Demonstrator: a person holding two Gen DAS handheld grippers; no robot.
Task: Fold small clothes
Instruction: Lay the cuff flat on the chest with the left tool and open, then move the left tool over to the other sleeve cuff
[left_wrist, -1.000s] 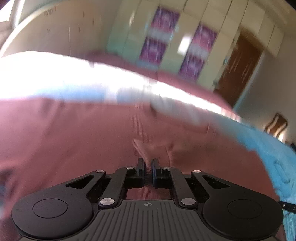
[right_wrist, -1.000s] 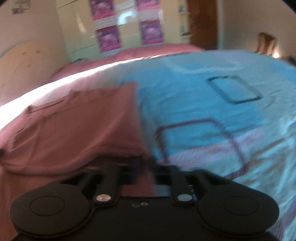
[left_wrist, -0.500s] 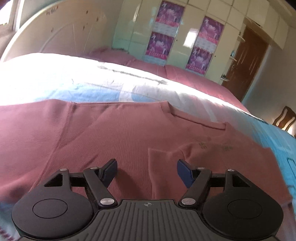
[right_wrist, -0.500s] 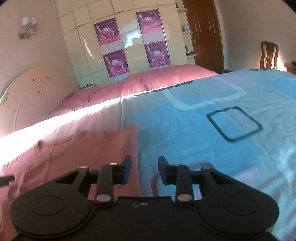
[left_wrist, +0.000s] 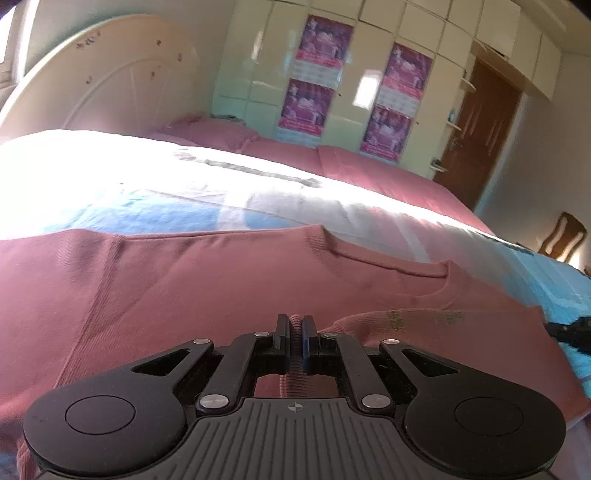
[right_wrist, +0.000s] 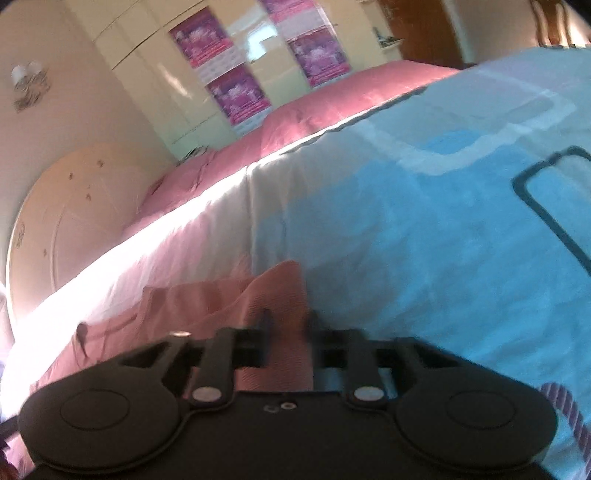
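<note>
A dusty-pink knit top lies spread on the bed, neckline toward the far side. My left gripper is shut on a ribbed edge of the top, pinched between its pads. In the right wrist view the same pink top lies at lower left, and its right edge passes between my right gripper's fingers. That view is blurred; the fingers stand slightly apart with cloth between them.
The bed has a blue and white patterned cover with pink pillows at the far side. A cream headboard, wardrobe doors with purple posters, a brown door and a chair stand beyond.
Both grippers were open half a second ago. The left has shut on the top's ribbed edge. The right has dropped lower and narrowed around the top's right edge.
</note>
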